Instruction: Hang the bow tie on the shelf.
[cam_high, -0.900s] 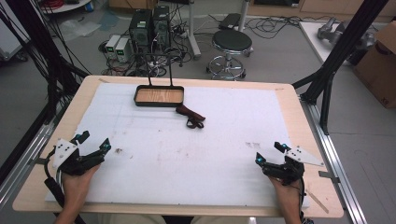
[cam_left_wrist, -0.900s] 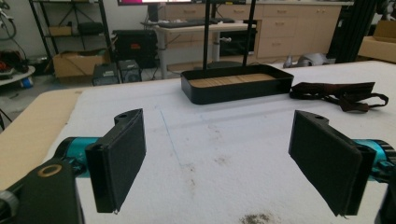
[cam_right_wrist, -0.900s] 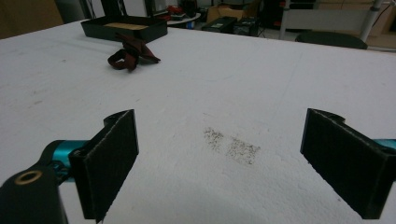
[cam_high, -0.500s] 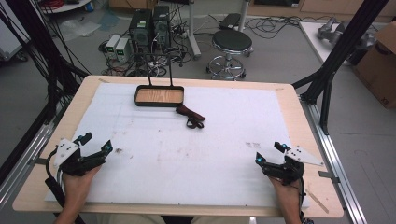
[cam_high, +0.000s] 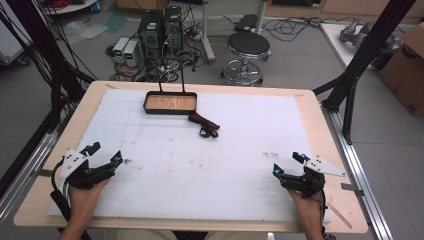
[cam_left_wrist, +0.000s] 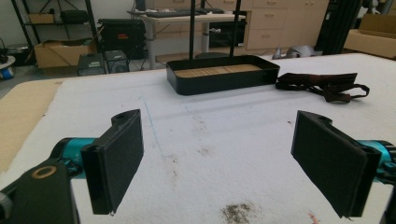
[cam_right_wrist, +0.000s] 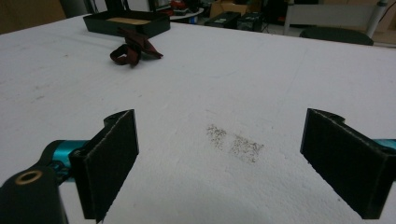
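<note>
A shallow black tray (cam_high: 170, 103) with a wooden floor stands at the far middle of the white mat; it also shows in the left gripper view as the black tray (cam_left_wrist: 222, 74) and in the right gripper view as the black tray (cam_right_wrist: 126, 23). A dark red strap (cam_high: 204, 124) lies just right of it, loosely folded; the strap (cam_left_wrist: 327, 84) and the strap (cam_right_wrist: 133, 50) are flat on the mat. My left gripper (cam_high: 104, 154) rests near the front left, open, nothing between its pads (cam_left_wrist: 116, 163). My right gripper (cam_high: 289, 164) rests at the front right, open and empty, pads (cam_right_wrist: 112, 156) wide apart.
The white mat (cam_high: 210, 150) covers a wooden table (cam_high: 320, 115) with bare margins at the sides. Dark smudges (cam_right_wrist: 233, 142) mark the mat ahead of the right gripper. Black frame posts (cam_high: 360, 65), a stool (cam_high: 247, 47) and computer boxes (cam_high: 160, 25) stand beyond the far edge.
</note>
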